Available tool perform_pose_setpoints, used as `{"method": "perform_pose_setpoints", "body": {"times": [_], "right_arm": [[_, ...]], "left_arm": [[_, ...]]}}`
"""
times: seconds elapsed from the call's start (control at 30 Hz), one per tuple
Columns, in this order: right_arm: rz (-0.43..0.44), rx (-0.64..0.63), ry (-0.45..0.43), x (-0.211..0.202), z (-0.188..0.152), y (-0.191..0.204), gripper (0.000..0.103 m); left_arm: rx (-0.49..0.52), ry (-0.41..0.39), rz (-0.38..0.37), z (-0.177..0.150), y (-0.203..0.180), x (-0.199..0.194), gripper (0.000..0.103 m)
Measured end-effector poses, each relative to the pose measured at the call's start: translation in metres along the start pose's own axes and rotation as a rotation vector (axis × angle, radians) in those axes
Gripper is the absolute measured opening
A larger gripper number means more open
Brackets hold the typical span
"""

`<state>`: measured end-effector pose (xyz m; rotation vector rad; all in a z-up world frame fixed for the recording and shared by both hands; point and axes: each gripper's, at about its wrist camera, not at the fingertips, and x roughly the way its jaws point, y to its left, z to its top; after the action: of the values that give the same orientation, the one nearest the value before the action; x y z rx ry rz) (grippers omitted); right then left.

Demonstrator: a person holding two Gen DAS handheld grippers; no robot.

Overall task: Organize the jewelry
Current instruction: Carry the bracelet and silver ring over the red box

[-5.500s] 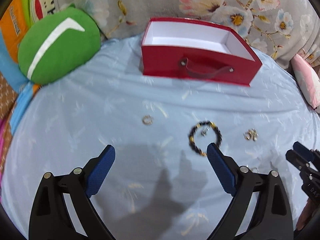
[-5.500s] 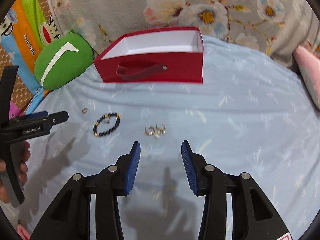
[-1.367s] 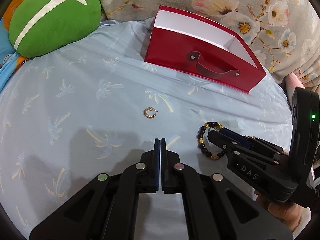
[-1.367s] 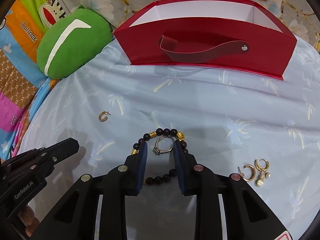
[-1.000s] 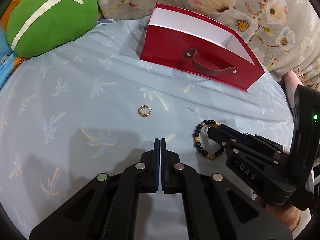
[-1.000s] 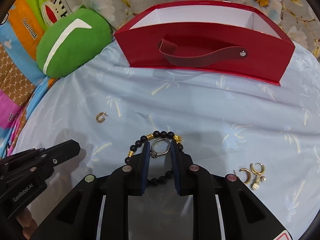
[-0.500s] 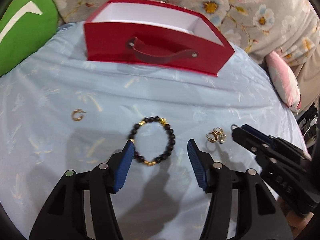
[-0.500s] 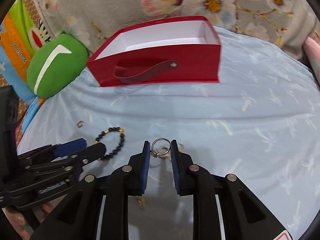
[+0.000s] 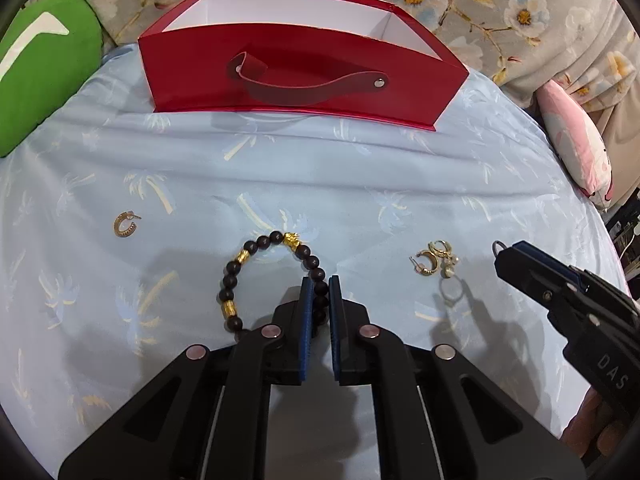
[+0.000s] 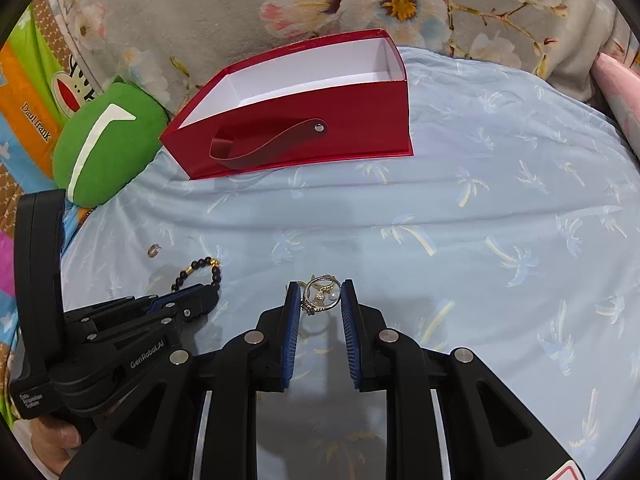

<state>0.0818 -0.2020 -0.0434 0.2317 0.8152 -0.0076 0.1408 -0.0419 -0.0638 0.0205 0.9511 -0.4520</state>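
A bracelet [image 9: 256, 248] of dark and gold beads lies on the blue sheet. My left gripper [image 9: 319, 280] is closing on its right side, and the blue pads press a bead between them. My right gripper [image 10: 320, 286] is shut on a silver ring [image 10: 311, 305], held just above the sheet. In the left wrist view that right gripper [image 9: 504, 252] hovers at the right, beside two gold earrings [image 9: 436, 262]. A single gold hoop earring [image 9: 125, 225] lies to the left. The open red box [image 9: 304, 68] with a white inside stands behind them.
A green cushion [image 9: 44, 72] sits at the back left next to the box. A pink pillow [image 9: 576, 148] lies at the right edge. A grey floral blanket [image 9: 480, 8] rises behind the box. A person's hand holds each gripper.
My left gripper swung right from the hoop earring to the bracelet, opened wide, then closed on its beads. My right gripper lifted the ring out of the bracelet and carried it right.
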Motion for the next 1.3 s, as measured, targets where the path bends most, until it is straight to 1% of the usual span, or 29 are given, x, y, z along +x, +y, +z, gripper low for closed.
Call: {"method": "perform_pose_setpoints", "body": {"times": [0.13,0.37,0.53,0.7,0.9,1.03,1.17,1.3], "right_arm": [[0.004,0.001,-0.007,-0.005,0.0,-0.001,0.019],[0.02,-0.01,-0.045,-0.02,0.008,0.002,0.019],[0.043,-0.026,-0.081,-0.034,0.023,0.009,0.019],[0.062,-0.063,-0.131,-0.046,0.05,0.02,0.019],[0.081,-0.101,-0.179,-0.05,0.098,0.032,0.019],[0.099,-0.101,-0.189,-0.041,0.134,0.034,0.019],[0.116,-0.097,-0.175,-0.021,0.171,0.035,0.019],[0.127,-0.089,-0.145,0.01,0.207,0.035,0.019]], "left_arm": [[-0.006,-0.028,-0.025,-0.001,-0.002,-0.015,0.006],[-0.022,-0.082,-0.044,0.01,-0.003,-0.046,0.006],[-0.029,-0.12,-0.044,0.023,-0.001,-0.066,0.006],[-0.029,-0.168,-0.034,0.042,0.0,-0.085,0.006],[-0.012,-0.241,0.006,0.084,0.005,-0.105,0.006],[-0.003,-0.287,0.027,0.124,0.013,-0.114,0.006],[0.013,-0.316,0.057,0.165,0.019,-0.111,0.007],[0.033,-0.332,0.087,0.207,0.025,-0.096,0.007]]}}
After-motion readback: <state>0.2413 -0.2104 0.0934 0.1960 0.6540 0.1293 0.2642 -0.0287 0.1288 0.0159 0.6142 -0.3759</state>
